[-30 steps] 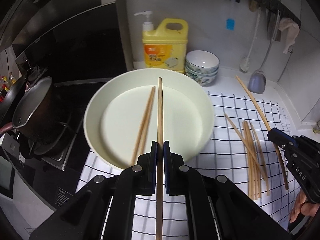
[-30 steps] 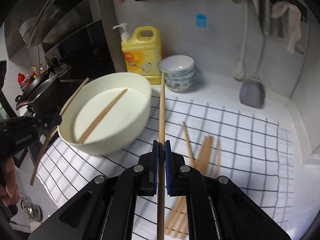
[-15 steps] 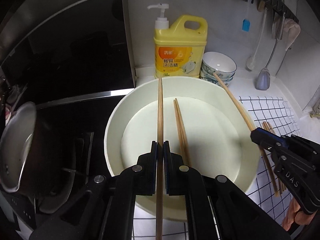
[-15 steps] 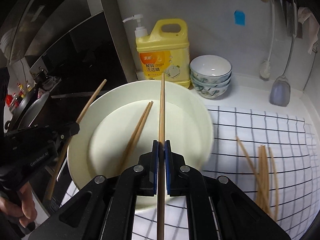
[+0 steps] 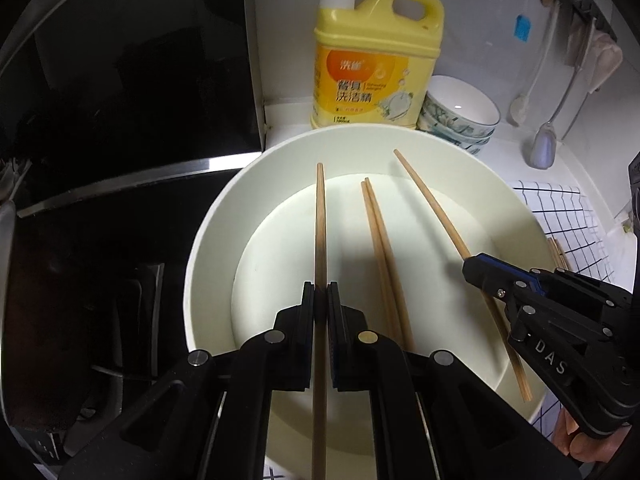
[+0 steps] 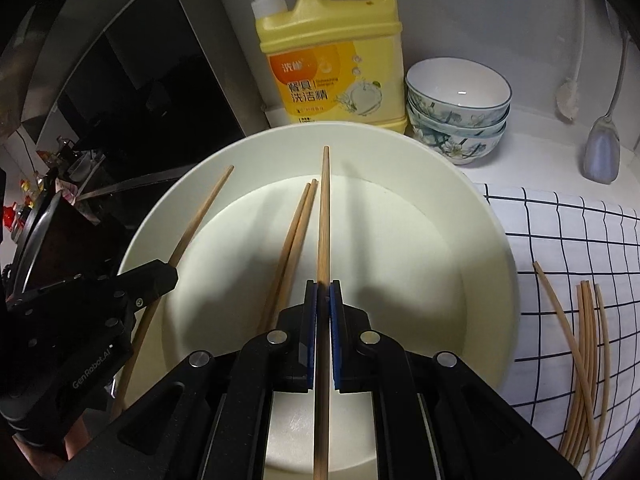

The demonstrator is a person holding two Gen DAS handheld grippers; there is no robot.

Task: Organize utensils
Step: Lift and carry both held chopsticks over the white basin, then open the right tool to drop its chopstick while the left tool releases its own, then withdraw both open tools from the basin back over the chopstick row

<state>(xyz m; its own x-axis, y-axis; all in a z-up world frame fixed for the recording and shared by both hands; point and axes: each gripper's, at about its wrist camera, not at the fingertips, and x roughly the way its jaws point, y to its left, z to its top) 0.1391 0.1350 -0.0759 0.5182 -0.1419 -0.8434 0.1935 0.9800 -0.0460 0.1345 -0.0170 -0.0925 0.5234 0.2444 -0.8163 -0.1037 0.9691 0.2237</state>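
Observation:
A wide cream bowl (image 5: pixel 208 240) (image 6: pixel 496 248) holds a pair of wooden chopsticks (image 5: pixel 378 236) (image 6: pixel 294 232) lying on its bottom. My left gripper (image 5: pixel 320 300) is shut on one chopstick (image 5: pixel 320 220) and holds it over the bowl's left half; it also shows in the right wrist view (image 6: pixel 168 272). My right gripper (image 6: pixel 323 300) is shut on another chopstick (image 6: pixel 324 216) over the bowl's middle; in the left wrist view it (image 5: pixel 472 270) sits at the right with its chopstick (image 5: pixel 432 208). Several loose chopsticks (image 6: pixel 584 344) lie on the checked cloth (image 6: pixel 568 220).
A yellow dish-soap jug (image 5: pixel 376 60) (image 6: pixel 332 48) and stacked patterned bowls (image 5: pixel 460 116) (image 6: pixel 458 116) stand behind the cream bowl. Utensils (image 5: pixel 540 148) hang against the right wall. A black stove (image 5: pixel 100 220) with a pot lies to the left.
Both grippers have moved in over the cream bowl, each still holding its chopstick. The right gripper has come left from the checked cloth. The bowl now fills both views.

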